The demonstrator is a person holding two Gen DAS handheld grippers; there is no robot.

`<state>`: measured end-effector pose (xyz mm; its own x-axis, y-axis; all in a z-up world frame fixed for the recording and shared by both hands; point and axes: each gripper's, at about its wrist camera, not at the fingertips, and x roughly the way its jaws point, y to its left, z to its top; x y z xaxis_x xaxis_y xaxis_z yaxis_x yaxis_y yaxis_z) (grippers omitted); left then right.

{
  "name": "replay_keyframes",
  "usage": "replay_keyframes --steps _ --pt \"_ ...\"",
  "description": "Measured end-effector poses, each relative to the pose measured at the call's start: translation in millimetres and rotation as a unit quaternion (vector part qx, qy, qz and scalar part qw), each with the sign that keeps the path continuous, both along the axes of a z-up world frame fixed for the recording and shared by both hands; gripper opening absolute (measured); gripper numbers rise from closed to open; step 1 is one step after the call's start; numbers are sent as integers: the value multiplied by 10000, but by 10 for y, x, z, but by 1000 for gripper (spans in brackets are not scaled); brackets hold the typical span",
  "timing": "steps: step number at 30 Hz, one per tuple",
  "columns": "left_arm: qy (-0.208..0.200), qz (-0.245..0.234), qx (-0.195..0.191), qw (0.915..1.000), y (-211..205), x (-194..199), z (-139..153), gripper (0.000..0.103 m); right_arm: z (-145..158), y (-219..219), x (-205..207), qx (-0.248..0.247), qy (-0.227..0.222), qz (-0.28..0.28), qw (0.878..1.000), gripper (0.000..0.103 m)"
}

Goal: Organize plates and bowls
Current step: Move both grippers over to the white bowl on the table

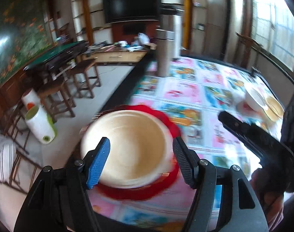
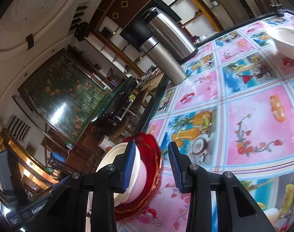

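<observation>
Three cream bowls [image 1: 127,147], one red plate [image 1: 172,123], one flask [image 2: 166,36].

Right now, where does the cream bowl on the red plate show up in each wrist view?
Left wrist: cream bowl sits low and centre, just beyond the open fingers, on the red plate.
Right wrist: the bowl is lower left, seen side-on, partly behind the left finger.
Shared landmark: the steel thermos on the fruit-print tablecloth.
</observation>
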<state>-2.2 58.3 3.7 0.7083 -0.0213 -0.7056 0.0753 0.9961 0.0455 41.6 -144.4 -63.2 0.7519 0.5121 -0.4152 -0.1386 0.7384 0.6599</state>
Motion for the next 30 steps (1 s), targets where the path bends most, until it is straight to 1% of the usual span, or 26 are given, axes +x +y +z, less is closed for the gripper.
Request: replay_keyframes --steps 5,9,14,17,20,22,25,30 --pt "312 -692 176 9970 -659 56 -122 71 77 -418 -86 69 -116 -361 9993 38" --pt "481 -1115 362 9919 -1146 64 -226 71 139 -946 -223 94 -183 -821 9964 38" --pt "778 -1571 654 9823 -1701 23 -501 71 144 -1681 -412 168 -157 -1432 9894 40" --pt "992 -1840 778 9748 -1960 -20 -685 71 108 -2151 -575 311 -104 -1885 9815 40" --pt "1149 -2013 816 9693 -2140 -16 -779 70 91 -2439 -696 337 -84 -2155 9759 40" --pt "1153 -2028 805 9691 -2193 49 -765 70 71 -2577 -747 363 -26 -2257 9735 40" --pt "1042 -1928 808 9723 -2261 234 -670 70 27 -2729 -685 483 155 -2229 9735 40" --pt "876 -1631 776 9796 -2277 579 -552 70 98 -2786 -397 393 441 -2176 9742 40"
